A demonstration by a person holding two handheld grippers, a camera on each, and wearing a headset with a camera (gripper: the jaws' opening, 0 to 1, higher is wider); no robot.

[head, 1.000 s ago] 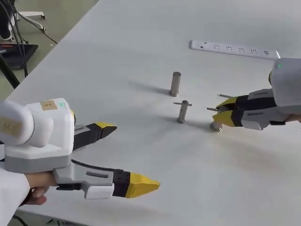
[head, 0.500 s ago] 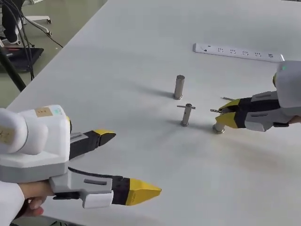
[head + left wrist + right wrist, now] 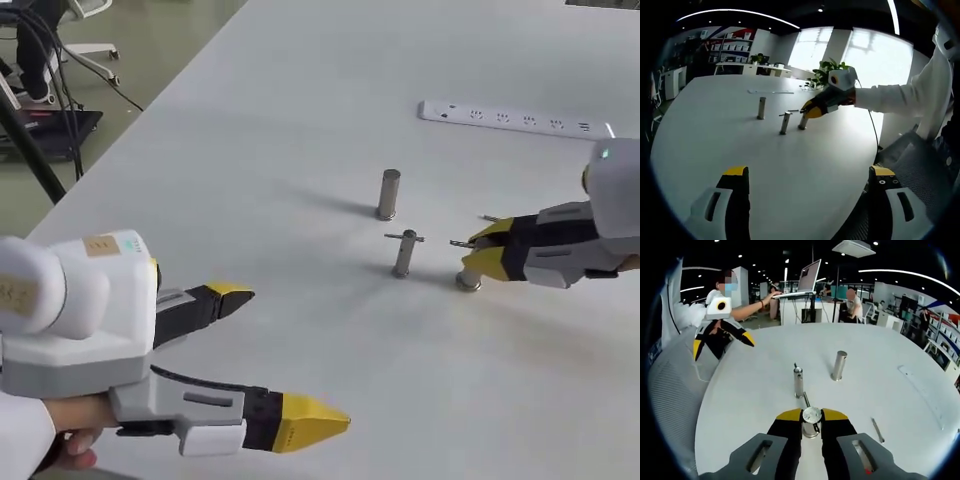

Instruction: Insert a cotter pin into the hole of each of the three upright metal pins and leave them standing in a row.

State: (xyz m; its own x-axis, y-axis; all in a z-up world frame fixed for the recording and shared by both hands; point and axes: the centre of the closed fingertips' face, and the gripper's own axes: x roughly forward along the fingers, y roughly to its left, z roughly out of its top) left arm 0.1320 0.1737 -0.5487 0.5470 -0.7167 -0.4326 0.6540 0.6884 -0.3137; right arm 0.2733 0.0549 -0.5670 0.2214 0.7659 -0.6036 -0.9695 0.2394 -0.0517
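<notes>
The right claw [image 3: 487, 249] is clenched on the end pin [image 3: 811, 416] just right of the middle pin [image 3: 404, 254]. The left claw [image 3: 290, 358] hangs released, well apart from it.

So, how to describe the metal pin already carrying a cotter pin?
On the white table, find the power strip; three metal pins stand before it. Take the middle pin: a thin cotter pin crosses it near the top, whereas the far pin is bare and the third pin stands between the fingers of the right gripper.

3rd metal pin [image 3: 466, 283] mostly hidden behind fingers [image 3: 497, 232] of right gripper [image 3: 480, 248].
</notes>
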